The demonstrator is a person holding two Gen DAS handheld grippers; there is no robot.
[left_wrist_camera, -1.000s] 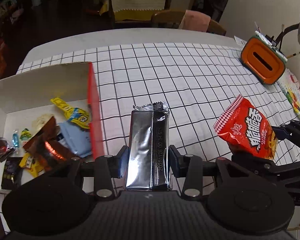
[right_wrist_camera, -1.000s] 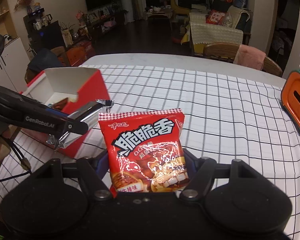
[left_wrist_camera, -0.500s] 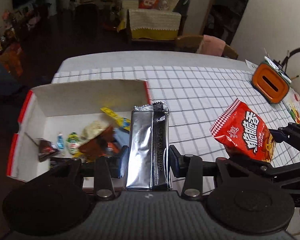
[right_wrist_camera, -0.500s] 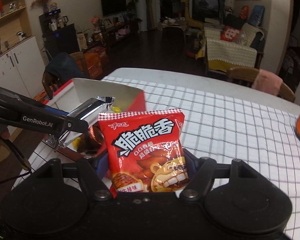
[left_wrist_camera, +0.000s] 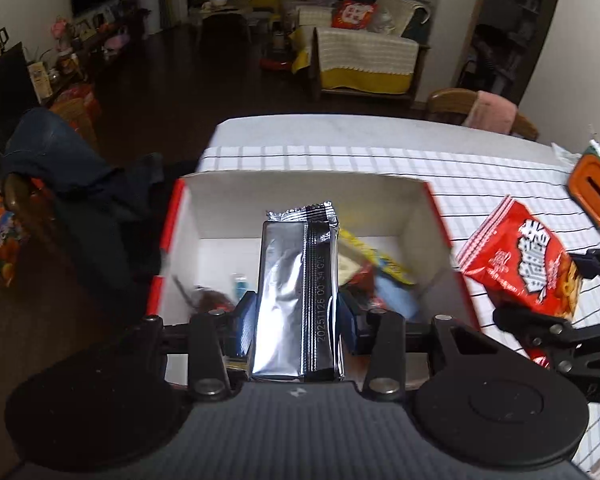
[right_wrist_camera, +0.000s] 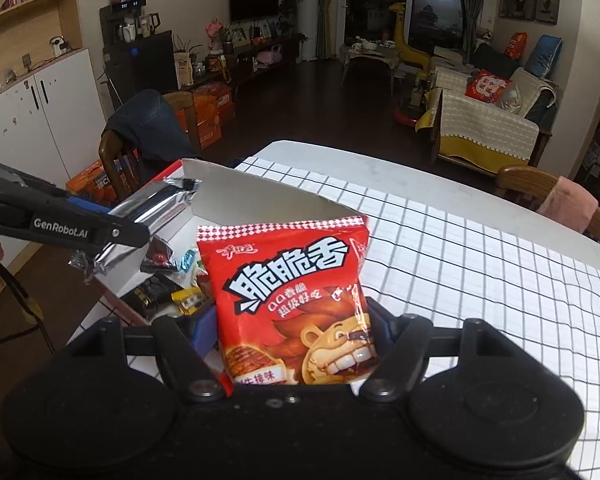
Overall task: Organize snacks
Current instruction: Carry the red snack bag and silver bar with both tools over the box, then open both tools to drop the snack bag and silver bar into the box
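My left gripper (left_wrist_camera: 296, 320) is shut on a silver foil snack pack (left_wrist_camera: 296, 300) and holds it above the open red-and-white box (left_wrist_camera: 300, 192), which has several small snacks inside. My right gripper (right_wrist_camera: 296, 336) is shut on a red snack bag (right_wrist_camera: 292, 304) with white lettering, held in the air just right of the box (right_wrist_camera: 260, 188). The red bag (left_wrist_camera: 520, 264) also shows at the right in the left wrist view, and the silver pack (right_wrist_camera: 148, 212) with the left gripper (right_wrist_camera: 84, 228) at the left in the right wrist view.
The box stands at the left end of a white table with a black grid cloth (right_wrist_camera: 480, 256). An orange holder (left_wrist_camera: 596, 192) sits at the far right. A chair draped with dark clothing (right_wrist_camera: 148, 128) stands past the table's left end, another chair (right_wrist_camera: 560, 200) on the far side.
Both grippers have moved left with their packs. The silver pack was over the table to the right of the box; now it hangs over the box's inside. The red bag has followed.
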